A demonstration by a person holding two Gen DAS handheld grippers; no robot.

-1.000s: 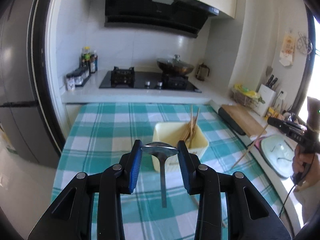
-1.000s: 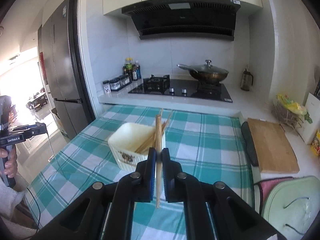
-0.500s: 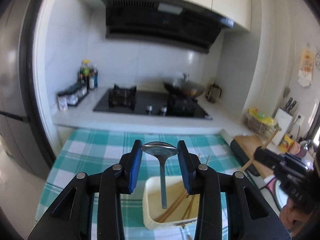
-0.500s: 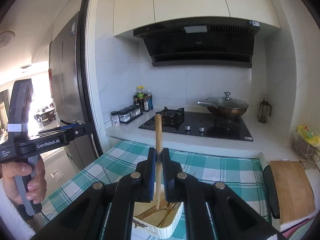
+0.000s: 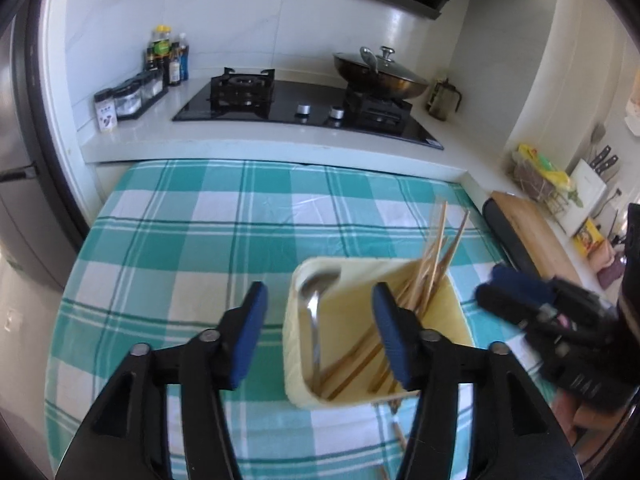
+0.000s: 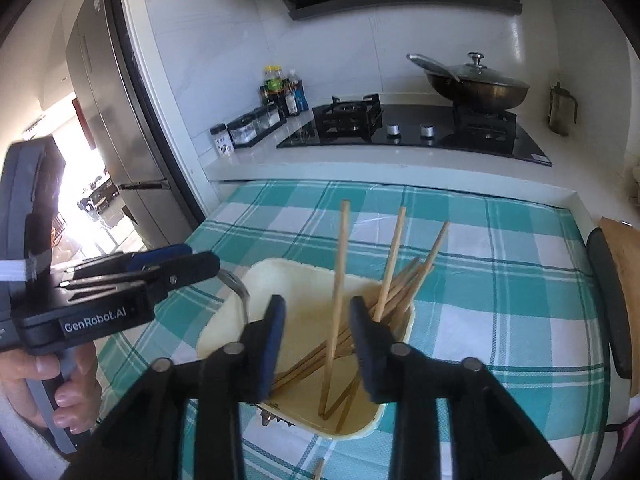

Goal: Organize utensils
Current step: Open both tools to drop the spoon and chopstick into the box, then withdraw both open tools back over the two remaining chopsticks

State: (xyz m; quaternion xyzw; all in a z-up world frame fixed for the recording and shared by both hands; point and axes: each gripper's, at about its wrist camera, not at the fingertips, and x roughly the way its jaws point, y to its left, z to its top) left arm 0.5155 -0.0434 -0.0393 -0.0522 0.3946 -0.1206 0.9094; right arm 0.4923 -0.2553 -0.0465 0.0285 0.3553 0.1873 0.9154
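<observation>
Both jaws have just spread, dropping steel spoon [image 5: 316,320] and chopstick [image 6: 338,300] into the cream bin [image 5: 400,398].

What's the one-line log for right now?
left hand-held gripper: just opened, spoon in tub | right hand-held gripper: just opened, chopstick in tub

The spoon [image 5: 316,312] is polished metal, gleaming inside the matt cream plastic tub [image 5: 294,344]. The chopsticks [image 6: 338,292] are bare pale wood. Beneath lies a soft woven checked tablecloth [image 5: 180,248]. At twelve o'clock, the hob [image 5: 296,100] is glossy black glass; at two o'clock, the wok [image 5: 380,80] is burnished metal with a glass lid.
</observation>
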